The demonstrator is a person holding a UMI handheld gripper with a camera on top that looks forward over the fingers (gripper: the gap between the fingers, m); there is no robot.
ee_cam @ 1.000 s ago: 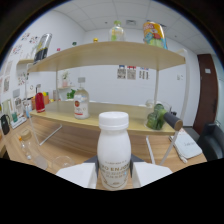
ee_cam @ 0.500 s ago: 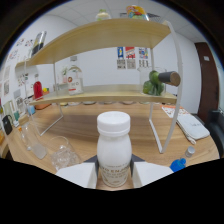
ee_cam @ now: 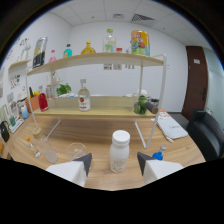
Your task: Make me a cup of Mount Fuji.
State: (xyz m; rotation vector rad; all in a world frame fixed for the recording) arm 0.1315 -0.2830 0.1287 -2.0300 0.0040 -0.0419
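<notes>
A white plastic bottle (ee_cam: 119,151) with a white screw cap stands upright on the wooden table (ee_cam: 100,131). It sits between my fingers, with a clear gap on each side. My gripper (ee_cam: 114,159) is open, and its two pale fingers (ee_cam: 80,165) flank the bottle's lower half without touching it. A clear glass cup (ee_cam: 75,150) stands on the table just left of the bottle. Two more clear glasses (ee_cam: 49,153) stand farther left.
A small blue cap (ee_cam: 159,154) lies right of the bottle. Beyond stands a two-tier wooden shelf (ee_cam: 100,61) with a clear red-labelled bottle (ee_cam: 84,97), green items (ee_cam: 142,106) and several bottles on top. A white pad (ee_cam: 172,130) and black chair (ee_cam: 207,136) are at right.
The fingers have let go of the white bottle and spread apart. The gripper has drawn back, so the bottle now stands by itself on the table, smaller in view.
</notes>
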